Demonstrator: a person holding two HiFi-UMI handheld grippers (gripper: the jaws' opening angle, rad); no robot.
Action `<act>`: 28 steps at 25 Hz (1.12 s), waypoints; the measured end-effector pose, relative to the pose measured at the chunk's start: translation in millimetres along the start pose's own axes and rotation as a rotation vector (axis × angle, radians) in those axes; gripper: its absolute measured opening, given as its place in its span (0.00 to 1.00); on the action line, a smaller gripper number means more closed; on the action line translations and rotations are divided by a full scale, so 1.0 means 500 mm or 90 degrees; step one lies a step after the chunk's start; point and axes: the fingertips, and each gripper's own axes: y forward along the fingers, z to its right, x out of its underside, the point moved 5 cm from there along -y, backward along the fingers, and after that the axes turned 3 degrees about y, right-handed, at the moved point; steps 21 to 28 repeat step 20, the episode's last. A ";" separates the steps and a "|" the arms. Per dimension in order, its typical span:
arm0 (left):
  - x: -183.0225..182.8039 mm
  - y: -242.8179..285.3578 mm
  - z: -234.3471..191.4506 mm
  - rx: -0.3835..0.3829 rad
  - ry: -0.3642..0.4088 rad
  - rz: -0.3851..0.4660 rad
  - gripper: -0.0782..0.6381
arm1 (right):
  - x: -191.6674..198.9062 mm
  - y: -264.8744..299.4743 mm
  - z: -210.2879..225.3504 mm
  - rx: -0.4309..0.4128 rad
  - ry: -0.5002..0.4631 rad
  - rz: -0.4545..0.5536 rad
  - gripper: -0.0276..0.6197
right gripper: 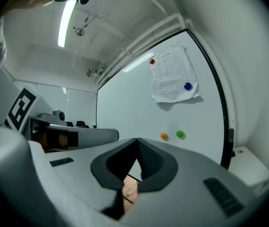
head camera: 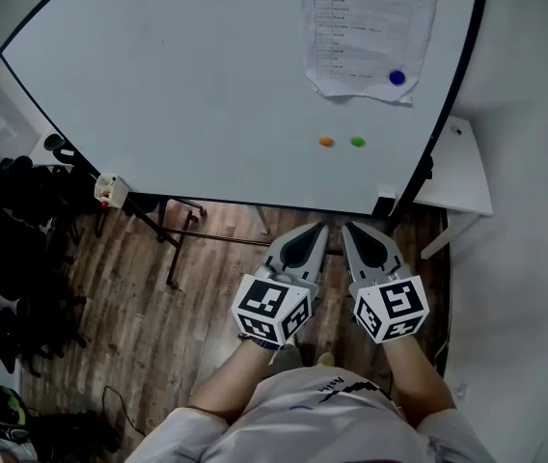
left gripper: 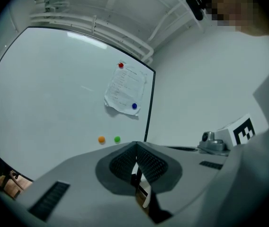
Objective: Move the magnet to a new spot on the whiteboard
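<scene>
Jaws on both the left gripper (head camera: pixel 320 230) and right gripper (head camera: pixel 349 230) sit pressed together on nothing, side by side near the person, well short of the whiteboard (head camera: pixel 178 75). Farther off, an orange magnet (head camera: pixel 326 142) and green magnet (head camera: pixel 357 142) cling low right. Arriving shut could knock one sliding; taking the blue magnet (head camera: pixel 397 78) could free the paper (head camera: pixel 361 27). Which magnet is meant is unclear; the paper's print is unreadable.

Sheet (head camera: pixel 370 27) on whiteboard (head camera: pixel 178 85), likely two magnets (head camera: pixel 326 142) (head camera: pixel 357 142) below
</scene>
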 end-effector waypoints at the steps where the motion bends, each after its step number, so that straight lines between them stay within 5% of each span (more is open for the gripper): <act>1: 0.000 0.001 0.001 0.000 0.000 0.000 0.12 | -0.001 0.000 0.000 0.000 0.000 0.000 0.06; 28: -0.002 0.025 -0.001 0.003 0.001 0.002 0.12 | -0.010 0.007 0.019 0.006 -0.012 -0.001 0.06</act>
